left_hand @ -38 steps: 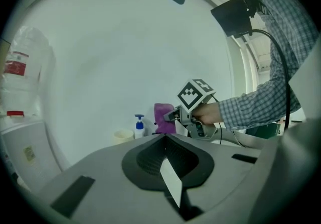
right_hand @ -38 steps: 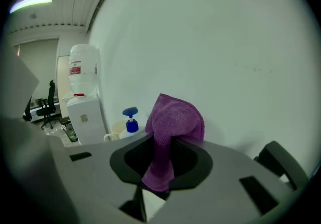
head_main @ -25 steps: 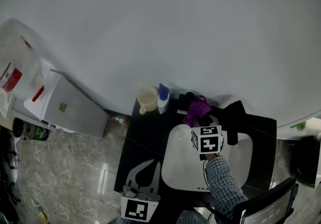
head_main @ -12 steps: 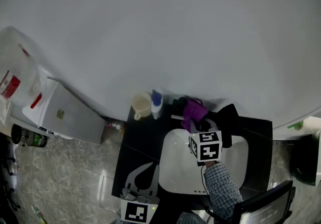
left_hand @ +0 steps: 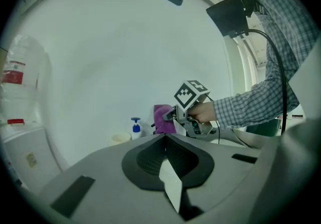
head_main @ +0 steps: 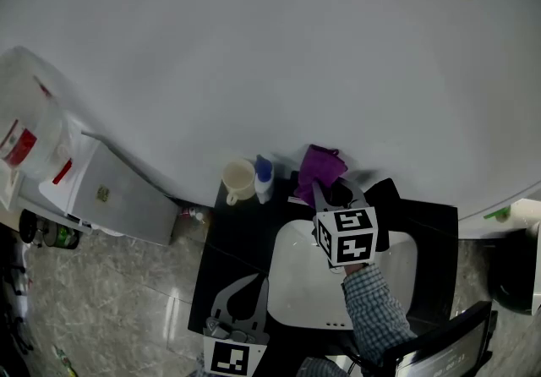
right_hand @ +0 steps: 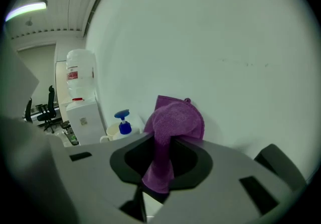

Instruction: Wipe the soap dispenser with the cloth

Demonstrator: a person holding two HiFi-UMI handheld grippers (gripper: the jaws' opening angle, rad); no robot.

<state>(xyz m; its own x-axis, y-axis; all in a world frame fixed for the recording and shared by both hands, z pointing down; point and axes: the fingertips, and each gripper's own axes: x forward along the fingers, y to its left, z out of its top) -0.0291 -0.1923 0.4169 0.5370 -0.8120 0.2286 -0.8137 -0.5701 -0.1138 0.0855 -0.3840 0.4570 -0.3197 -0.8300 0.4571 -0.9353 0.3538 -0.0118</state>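
One soft purple cloth (right_hand: 173, 122) sits pinched tight in the right gripper (head_main: 325, 195). It looks light and floppy, so a bunched hold seems best. The soap dispenser (head_main: 263, 177) stands on the black counter (head_main: 228, 232) by a cup (head_main: 239, 177), near the cloth but not touching. It may tip easily. The left gripper (left_hand: 169, 188) is closed on nothing. The cloth is higher than a moment ago.

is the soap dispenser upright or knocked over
Upright: the soap dispenser stands with its blue pump head on top, beside the cup.
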